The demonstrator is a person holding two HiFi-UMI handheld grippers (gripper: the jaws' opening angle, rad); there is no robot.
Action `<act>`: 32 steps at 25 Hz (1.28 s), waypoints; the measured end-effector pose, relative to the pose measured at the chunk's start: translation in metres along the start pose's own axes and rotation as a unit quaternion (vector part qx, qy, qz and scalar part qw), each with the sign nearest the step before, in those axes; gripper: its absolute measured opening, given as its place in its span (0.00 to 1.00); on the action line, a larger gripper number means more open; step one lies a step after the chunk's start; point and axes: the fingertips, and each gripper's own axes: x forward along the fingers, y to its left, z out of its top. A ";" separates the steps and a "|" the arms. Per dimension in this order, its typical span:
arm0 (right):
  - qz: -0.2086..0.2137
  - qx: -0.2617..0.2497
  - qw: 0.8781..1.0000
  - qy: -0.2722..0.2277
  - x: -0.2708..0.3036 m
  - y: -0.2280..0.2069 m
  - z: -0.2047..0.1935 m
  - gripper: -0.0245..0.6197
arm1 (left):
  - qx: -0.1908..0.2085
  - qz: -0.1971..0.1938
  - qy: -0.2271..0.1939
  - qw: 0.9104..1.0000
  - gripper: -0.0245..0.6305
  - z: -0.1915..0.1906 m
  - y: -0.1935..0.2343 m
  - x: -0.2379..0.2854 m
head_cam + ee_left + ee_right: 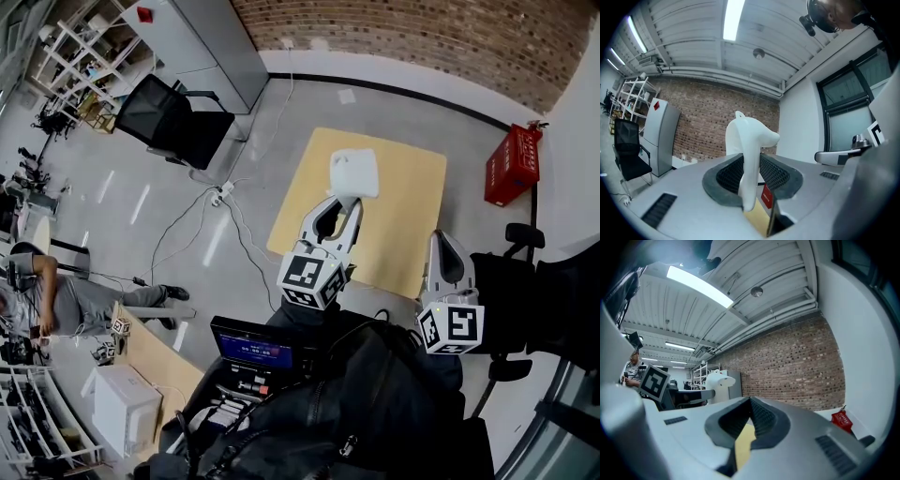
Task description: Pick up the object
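A white moulded plastic object (354, 173) hangs above the light wooden table (412, 197), and my left gripper (341, 202) is shut on its lower edge. In the left gripper view the object (749, 140) stands upright between the dark ribbed pads (776, 174), which press on both its sides. My right gripper (442, 242) is held lower and to the right, off the table's near edge. Its jaws meet at the tips with nothing between them (750, 404). The right gripper view also shows the white object (718, 380) off to the left.
A red crate (513, 164) stands on the floor right of the table. A black office chair (178, 117) is at the far left, with cables (225, 202) trailing over the floor. A laptop (253, 352) and a dark bag (375, 412) lie close below me. A seated person (66, 300) is at the left.
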 end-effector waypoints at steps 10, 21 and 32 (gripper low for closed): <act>-0.008 0.001 1.000 0.004 0.000 -0.006 -0.003 0.05 | 0.003 -0.002 0.000 1.000 0.21 -0.004 0.001 0.003; -0.008 0.002 1.000 0.001 0.005 -0.006 -0.003 0.05 | 0.004 -0.006 0.003 1.000 0.21 -0.004 0.001 0.007; -0.004 -0.005 1.000 0.006 0.004 -0.008 -0.006 0.05 | 0.002 -0.009 0.003 1.000 0.21 -0.005 -0.005 0.010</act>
